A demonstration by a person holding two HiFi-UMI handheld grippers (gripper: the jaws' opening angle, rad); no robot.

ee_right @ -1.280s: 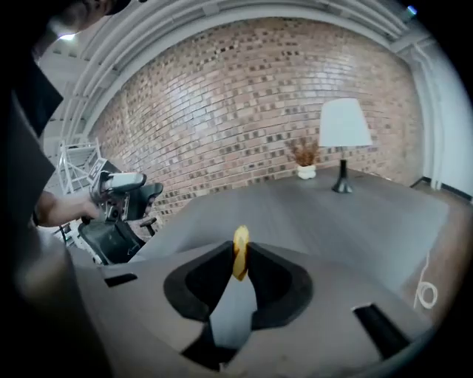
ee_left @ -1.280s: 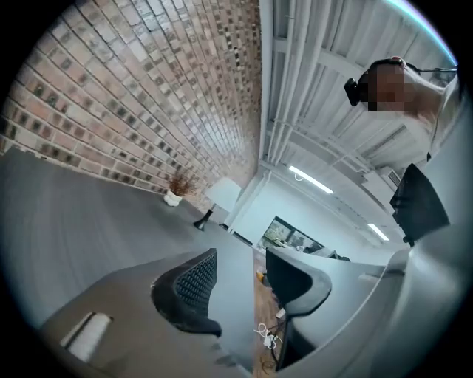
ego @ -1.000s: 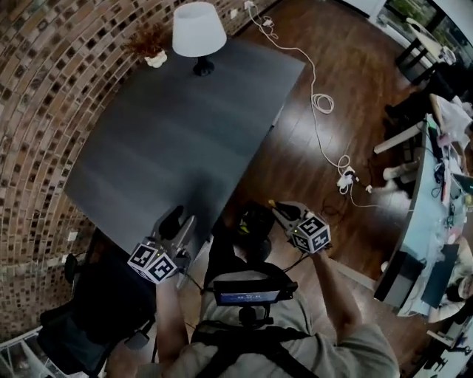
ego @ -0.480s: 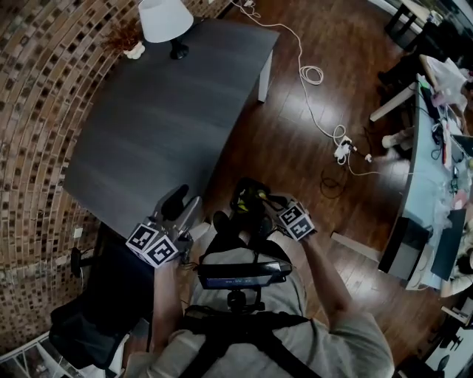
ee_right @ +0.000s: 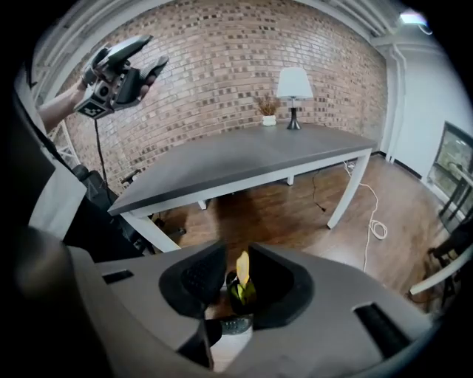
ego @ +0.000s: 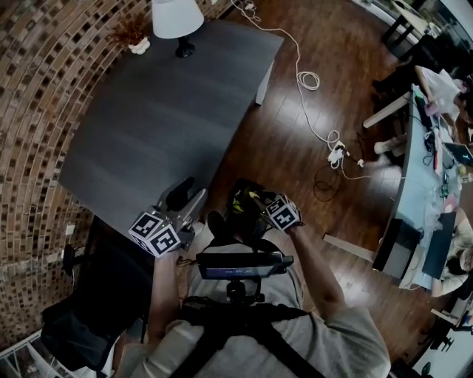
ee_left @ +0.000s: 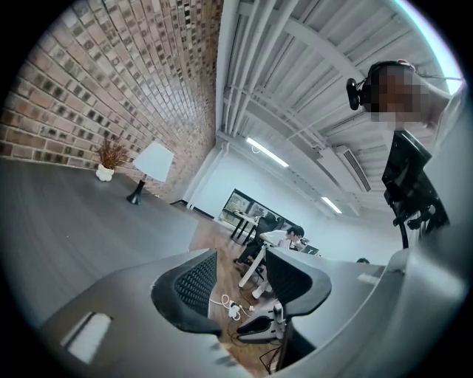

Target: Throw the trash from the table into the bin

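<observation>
My right gripper (ego: 256, 200) points steeply down over a dark bin (ego: 238, 215) on the floor beside the table's near corner. A thin yellow scrap (ee_right: 242, 268) stands between its jaws, which have just been opening. It lies against the right pad with a gap to the left pad. Below it I see dark green and yellow trash (ee_right: 241, 292) in the bin. My left gripper (ego: 189, 196) hovers open and empty near the edge of the grey table (ego: 148, 118). The right gripper view shows it too, the left gripper (ee_right: 143, 63) raised high.
A white lamp (ego: 176, 18) and a small dried plant (ego: 133, 37) stand at the table's far end. A white cable and power strip (ego: 334, 153) trail over the wooden floor. A black chair (ego: 92, 303) stands at my left. Desks line the right side.
My right gripper has sunk toward the bin and now sits over its mouth. The left gripper has shifted slightly along the table edge, still open.
</observation>
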